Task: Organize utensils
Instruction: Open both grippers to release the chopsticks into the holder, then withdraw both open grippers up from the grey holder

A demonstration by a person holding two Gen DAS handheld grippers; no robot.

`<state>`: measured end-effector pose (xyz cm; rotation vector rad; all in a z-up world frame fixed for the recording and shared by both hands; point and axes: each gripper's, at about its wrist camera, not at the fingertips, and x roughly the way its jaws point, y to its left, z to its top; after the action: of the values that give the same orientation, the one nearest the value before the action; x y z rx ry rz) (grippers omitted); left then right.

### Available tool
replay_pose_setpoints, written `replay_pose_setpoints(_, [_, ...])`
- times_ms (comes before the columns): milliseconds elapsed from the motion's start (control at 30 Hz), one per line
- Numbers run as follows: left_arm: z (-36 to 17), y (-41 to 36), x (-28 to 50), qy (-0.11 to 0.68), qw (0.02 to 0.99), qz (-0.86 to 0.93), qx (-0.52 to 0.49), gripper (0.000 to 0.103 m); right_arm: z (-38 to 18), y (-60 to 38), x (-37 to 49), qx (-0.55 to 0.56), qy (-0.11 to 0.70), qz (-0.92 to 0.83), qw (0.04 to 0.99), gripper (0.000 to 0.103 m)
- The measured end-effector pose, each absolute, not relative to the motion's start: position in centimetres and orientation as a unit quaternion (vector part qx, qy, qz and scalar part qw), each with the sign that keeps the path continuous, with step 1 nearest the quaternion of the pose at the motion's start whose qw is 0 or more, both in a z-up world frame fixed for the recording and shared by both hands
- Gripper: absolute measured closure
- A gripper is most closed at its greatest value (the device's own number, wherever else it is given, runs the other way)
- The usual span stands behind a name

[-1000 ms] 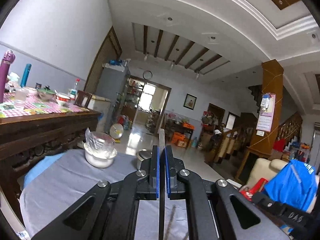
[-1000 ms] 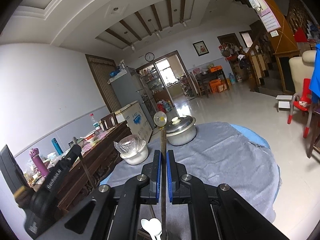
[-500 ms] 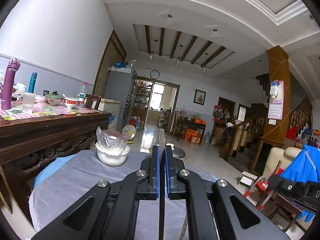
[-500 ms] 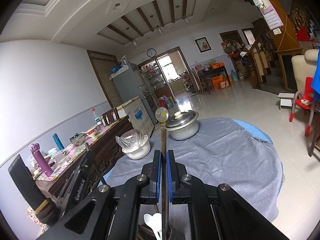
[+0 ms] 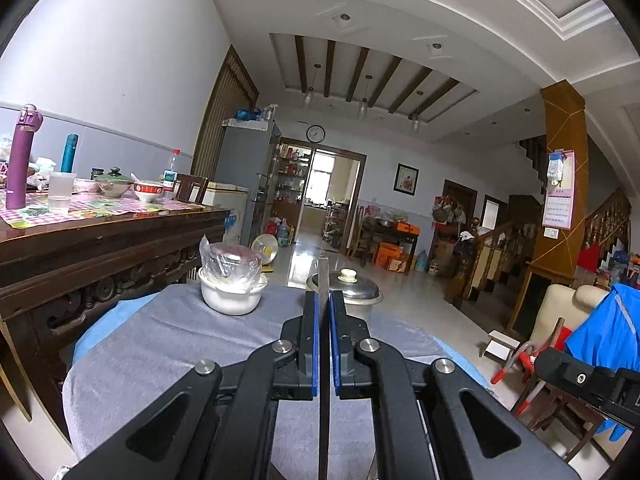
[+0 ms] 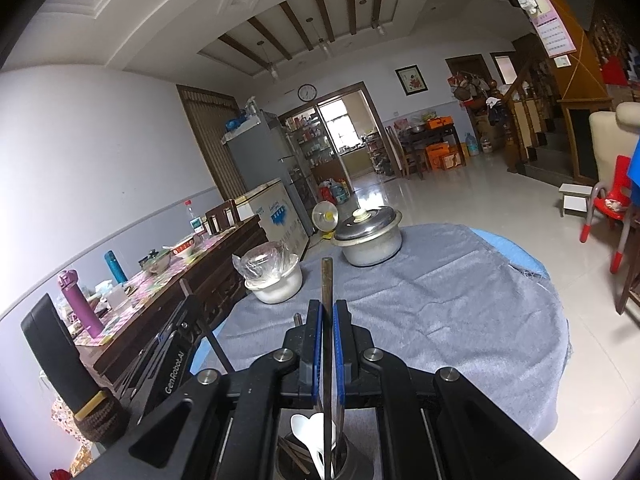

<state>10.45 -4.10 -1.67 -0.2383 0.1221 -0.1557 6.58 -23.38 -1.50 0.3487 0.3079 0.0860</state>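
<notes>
My left gripper (image 5: 324,300) is shut on a thin dark chopstick (image 5: 323,276) that stands nearly upright between the blue pads and pokes out above them. My right gripper (image 6: 328,308) is likewise shut on a chopstick (image 6: 327,280). Its lower end runs down to a round metal utensil holder (image 6: 352,460) right under the gripper, which holds a white spoon (image 6: 308,430) and several dark chopsticks. The left gripper (image 6: 172,360) also shows at the lower left of the right wrist view, beside the holder, with its chopstick (image 6: 214,346) slanting beneath it.
A round table under a grey cloth (image 6: 440,300) carries a white bowl covered in plastic film (image 6: 274,276) and a lidded metal pot (image 6: 370,236) at its far side. A dark wooden sideboard (image 5: 100,248) with flasks and bowls stands to the left. Red chairs (image 6: 608,208) stand to the right.
My left gripper sank a little, levelled out and drew closer to the right gripper and the holder. The right gripper stayed almost still. Both grips are unchanged.
</notes>
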Motion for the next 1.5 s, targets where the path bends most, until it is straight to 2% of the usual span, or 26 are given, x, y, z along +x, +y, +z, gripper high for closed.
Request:
replay_pose_setpoints(333, [-1.7, -4.1, 10.3, 0.065, 0.987, -0.081, -0.121, 0.098, -1.8, -23.1, 6.7, 0.172, 0.162, 0.045, 0.971, 0.097])
replay_pose_setpoints(400, [-1.7, -4.1, 10.3, 0.068, 0.987, -0.08, -0.119, 0.094, -1.9, -22.9, 6.8, 0.168, 0.166, 0.046, 0.971, 0.097])
replay_pose_setpoints(467, [-1.6, -3.9, 10.3, 0.071, 0.987, -0.077, -0.121, 0.075, -2.1, -22.6, 7.1, 0.164, 0.174, 0.052, 0.97, 0.096])
replay_pose_setpoints(500, [-1.5, -3.7, 10.3, 0.072, 0.987, -0.075, -0.121, 0.069, -2.2, -22.6, 7.1, 0.163, 0.177, 0.055, 0.969, 0.096])
replay_pose_setpoints(567, [-1.4, -3.4, 10.1, 0.072, 0.988, -0.069, -0.119, 0.048, -2.5, -22.3, 7.4, 0.157, 0.188, 0.064, 0.967, 0.095])
replay_pose_setpoints(767, [-0.4, -1.8, 8.8, 0.089, 0.99, -0.057, -0.093, 0.025, -3.1, -22.2, 7.6, 0.167, 0.208, 0.098, 0.959, 0.093])
replay_pose_setpoints(933, [0.3, 0.0, 8.1, 0.124, 0.989, -0.031, -0.074, 0.021, -3.3, -22.4, 6.9, 0.169, 0.209, 0.096, 0.958, 0.093])
replay_pose_setpoints(967, [0.4, 0.4, 8.0, 0.136, 0.988, -0.026, -0.07, 0.02, -3.3, -22.4, 6.8, 0.17, 0.21, 0.096, 0.958, 0.089])
replay_pose_setpoints(1067, [0.8, 1.4, 7.4, 0.16, 0.986, -0.009, -0.056, 0.02, -3.2, -22.2, 6.1, 0.17, 0.213, 0.094, 0.958, 0.069])
replay_pose_setpoints(1100, [0.9, 1.7, 7.2, 0.164, 0.985, -0.004, -0.05, 0.02, -3.1, -22.0, 5.8, 0.168, 0.212, 0.091, 0.958, 0.065])
replay_pose_setpoints(1267, [1.3, 2.9, 5.6, 0.18, 0.983, 0.015, -0.025, 0.018, -2.0, -21.2, 4.1, 0.149, 0.207, 0.08, 0.964, 0.064])
replay_pose_setpoints(1333, [1.6, 3.4, 5.2, 0.188, 0.982, 0.019, -0.023, 0.017, -1.4, -20.5, 3.4, 0.136, 0.207, 0.072, 0.966, 0.058])
replay_pose_setpoints(1367, [1.7, 3.6, 5.0, 0.19, 0.981, 0.02, -0.023, 0.017, -1.2, -20.3, 3.1, 0.131, 0.207, 0.069, 0.967, 0.05])
replay_pose_setpoints(1400, [2.0, 3.8, 4.7, 0.193, 0.981, 0.023, -0.023, 0.017, -1.0, -19.9, 2.7, 0.124, 0.208, 0.063, 0.968, 0.047])
replay_pose_setpoints(1500, [2.4, 4.2, 4.1, 0.202, 0.979, 0.028, -0.019, 0.015, -0.6, -19.1, 1.6, 0.108, 0.21, 0.052, 0.97, 0.046])
